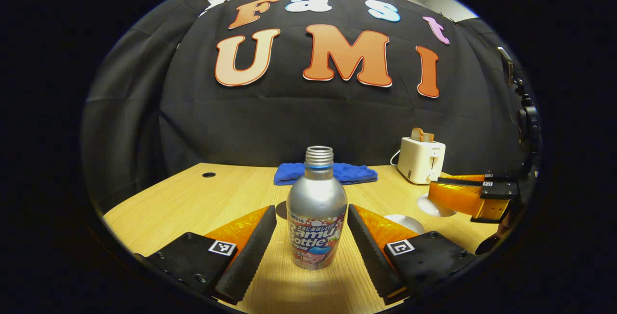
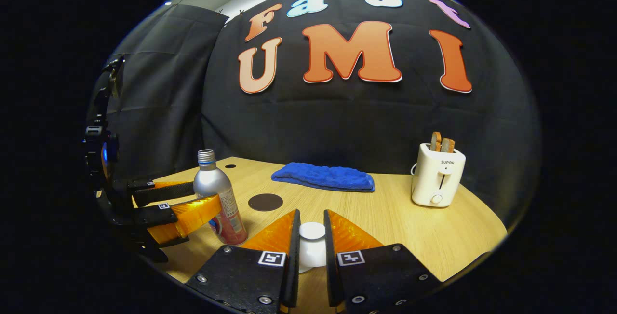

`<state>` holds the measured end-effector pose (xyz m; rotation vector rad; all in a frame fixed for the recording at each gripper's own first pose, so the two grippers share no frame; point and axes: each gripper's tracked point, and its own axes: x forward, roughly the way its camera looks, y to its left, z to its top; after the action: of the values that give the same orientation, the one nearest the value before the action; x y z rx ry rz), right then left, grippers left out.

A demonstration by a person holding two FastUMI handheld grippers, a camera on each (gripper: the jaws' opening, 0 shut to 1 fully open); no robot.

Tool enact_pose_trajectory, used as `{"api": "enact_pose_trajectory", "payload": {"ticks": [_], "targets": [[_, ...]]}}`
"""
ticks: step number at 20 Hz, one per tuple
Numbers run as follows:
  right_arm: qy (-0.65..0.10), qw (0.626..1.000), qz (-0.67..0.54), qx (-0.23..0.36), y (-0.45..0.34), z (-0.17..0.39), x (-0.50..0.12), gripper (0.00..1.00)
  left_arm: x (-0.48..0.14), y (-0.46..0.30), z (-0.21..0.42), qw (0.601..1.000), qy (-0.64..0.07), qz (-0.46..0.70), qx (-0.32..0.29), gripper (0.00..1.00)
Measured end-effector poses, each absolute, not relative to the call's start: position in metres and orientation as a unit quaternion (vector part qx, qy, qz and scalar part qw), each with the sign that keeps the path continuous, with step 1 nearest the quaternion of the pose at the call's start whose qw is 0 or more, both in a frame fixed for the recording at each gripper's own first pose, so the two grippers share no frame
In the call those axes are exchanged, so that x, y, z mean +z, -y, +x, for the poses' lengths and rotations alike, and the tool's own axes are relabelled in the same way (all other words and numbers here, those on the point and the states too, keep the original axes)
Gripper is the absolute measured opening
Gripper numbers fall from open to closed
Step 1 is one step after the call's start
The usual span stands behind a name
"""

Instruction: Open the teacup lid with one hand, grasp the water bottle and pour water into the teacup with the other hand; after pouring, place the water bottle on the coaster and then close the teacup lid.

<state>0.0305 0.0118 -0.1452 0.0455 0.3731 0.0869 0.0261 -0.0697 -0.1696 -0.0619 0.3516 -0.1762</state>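
The water bottle (image 1: 316, 210) is flanked by the left gripper (image 1: 312, 237), jaws apart; the teacup lid (image 2: 312, 231) is clamped by the right gripper (image 2: 311, 251). An off-centre closure risks toppling the uncapped bottle on the counter (image 1: 202, 198).

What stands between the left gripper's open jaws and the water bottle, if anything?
Nothing visible. The water bottle stands upright on the table between the open jaws of the left gripper, with bare gaps on both sides. The coaster lies behind it.
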Motion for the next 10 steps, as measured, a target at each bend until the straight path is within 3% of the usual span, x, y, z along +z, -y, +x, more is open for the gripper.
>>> {"api": "enact_pose_trajectory", "payload": {"ticks": [7,9,10], "targets": [[-0.178,0.983,0.028,0.028,0.008,0.021,-0.139,0.24,-0.201,0.078,0.036,0.970,-0.221,-0.030,-0.093,1.00],[-0.175,0.984,0.029,0.021,0.014,0.017,-0.136,0.24,-0.201,0.078,0.036,0.971,-0.218,-0.027,-0.093,0.89],[-0.175,0.984,0.031,0.018,0.016,0.015,-0.135,0.24,-0.202,0.079,0.036,0.971,-0.220,-0.024,-0.094,0.88]]}}
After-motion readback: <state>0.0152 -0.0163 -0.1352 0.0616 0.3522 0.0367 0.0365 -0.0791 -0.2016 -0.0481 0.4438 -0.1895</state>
